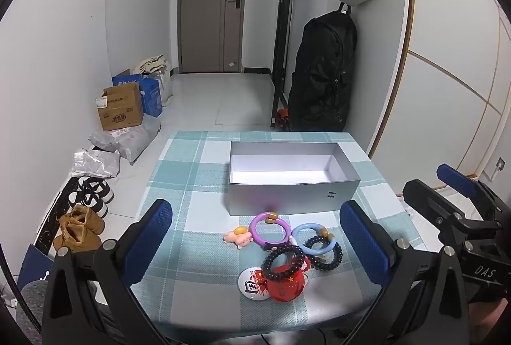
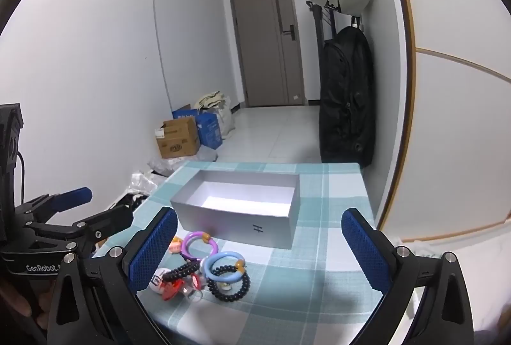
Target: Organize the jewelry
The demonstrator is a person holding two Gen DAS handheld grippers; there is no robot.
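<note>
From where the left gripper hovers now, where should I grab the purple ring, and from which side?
Take the purple ring on its bare far-left arc, nearest the grey box, coming down from above with one finger inside the hoop. It lies flat; its near edge is tangled with the black bead bracelet, the blue ring crowds its right, and the pink charm sits left. The left gripper is open.

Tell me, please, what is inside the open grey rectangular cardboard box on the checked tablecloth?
The grey rectangular cardboard box shows only a bare white floor. The strip behind its near wall is hidden in both views.
</note>
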